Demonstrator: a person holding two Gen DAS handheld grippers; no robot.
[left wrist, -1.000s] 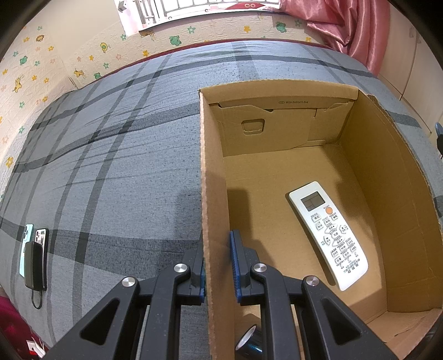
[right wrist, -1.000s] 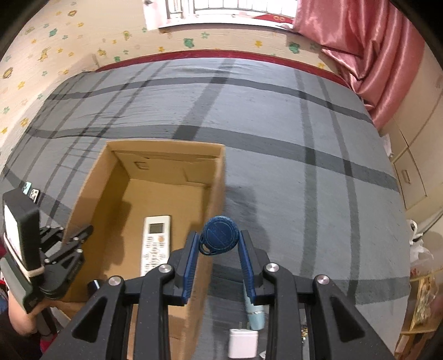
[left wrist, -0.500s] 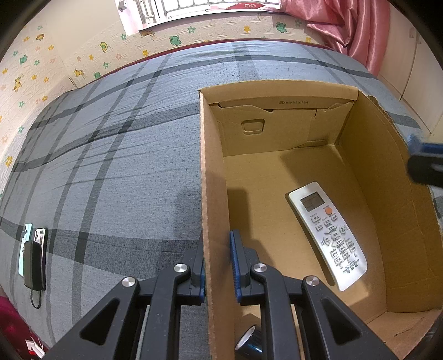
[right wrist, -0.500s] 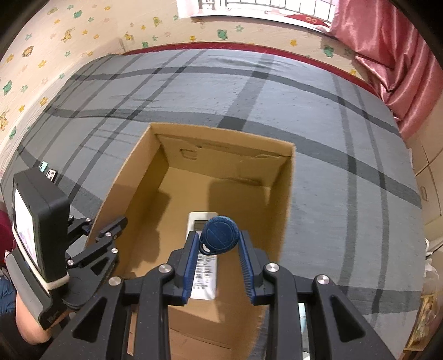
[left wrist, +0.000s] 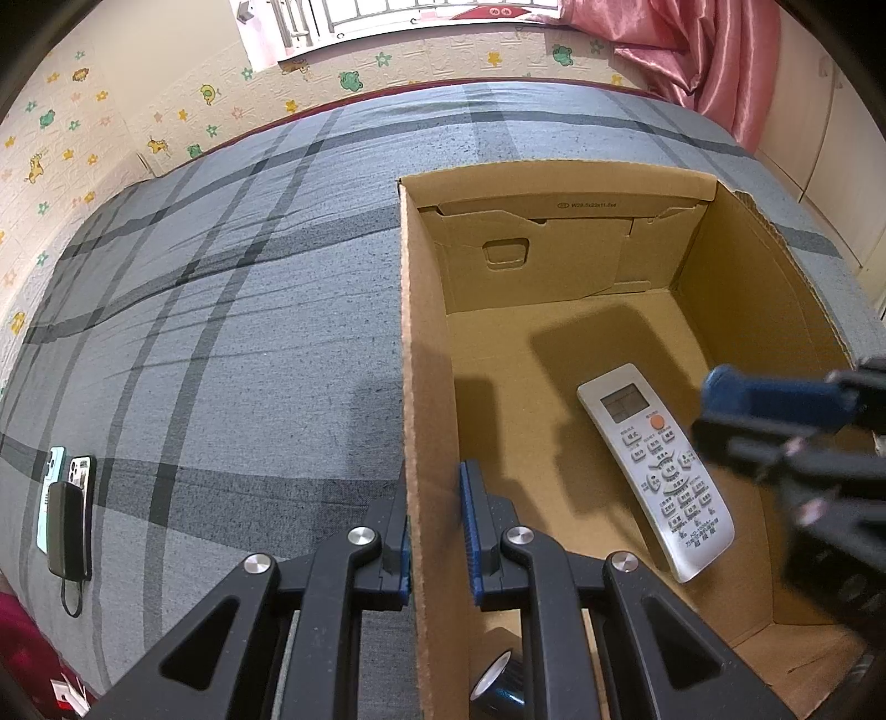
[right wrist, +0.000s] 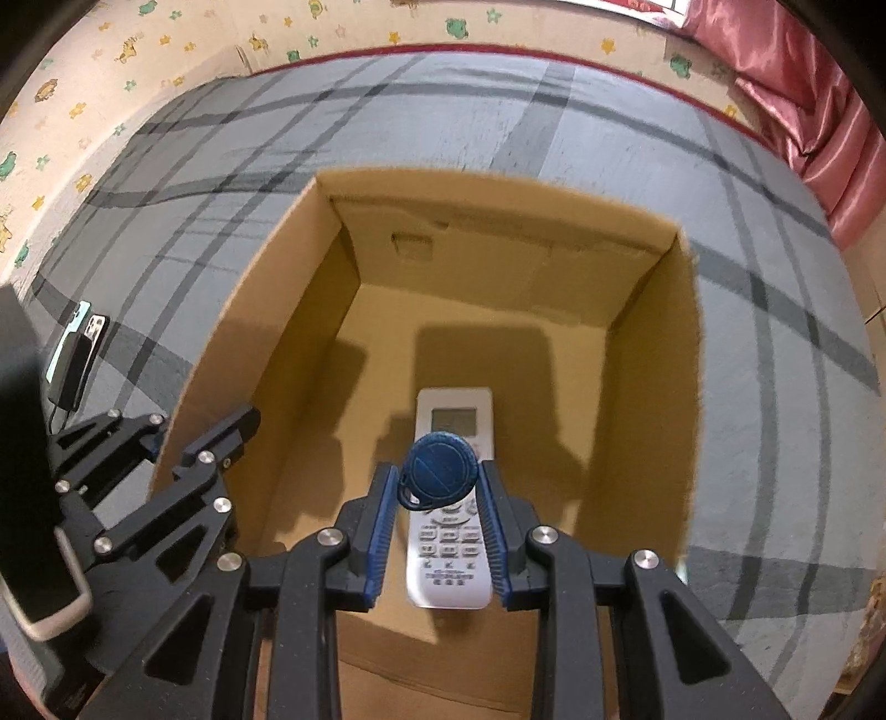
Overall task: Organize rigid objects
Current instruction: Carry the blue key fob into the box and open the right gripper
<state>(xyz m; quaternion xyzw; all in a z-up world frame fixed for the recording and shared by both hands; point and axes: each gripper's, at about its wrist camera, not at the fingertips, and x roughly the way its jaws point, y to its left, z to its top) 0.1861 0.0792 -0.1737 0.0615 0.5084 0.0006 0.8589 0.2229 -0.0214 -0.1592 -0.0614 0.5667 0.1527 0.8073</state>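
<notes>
Bed: grey plaid bedspread (left wrist: 232, 310), cartoon-sticker wall and pink curtain (left wrist: 714, 50) behind.
Blue tag: a round blue key tag (right wrist: 440, 471), pinched between the pads of the right hand-held gripper (right wrist: 437, 501), hanging over the open cardboard box (right wrist: 653, 354).
Remote: a white remote control (left wrist: 656, 465) lies flat on the box floor, directly under the tag.
Box wall: the left hand-held gripper (left wrist: 434, 526) is clamped on the box's left wall, one finger inside, one outside.
Near corner: a dark cylinder with a shiny end (left wrist: 495, 687) lies inside the box, below the left gripper.
Outside the box: two phones (left wrist: 69, 487) and a black power bank (left wrist: 69, 529) lie on the bedspread, well left of the box.
</notes>
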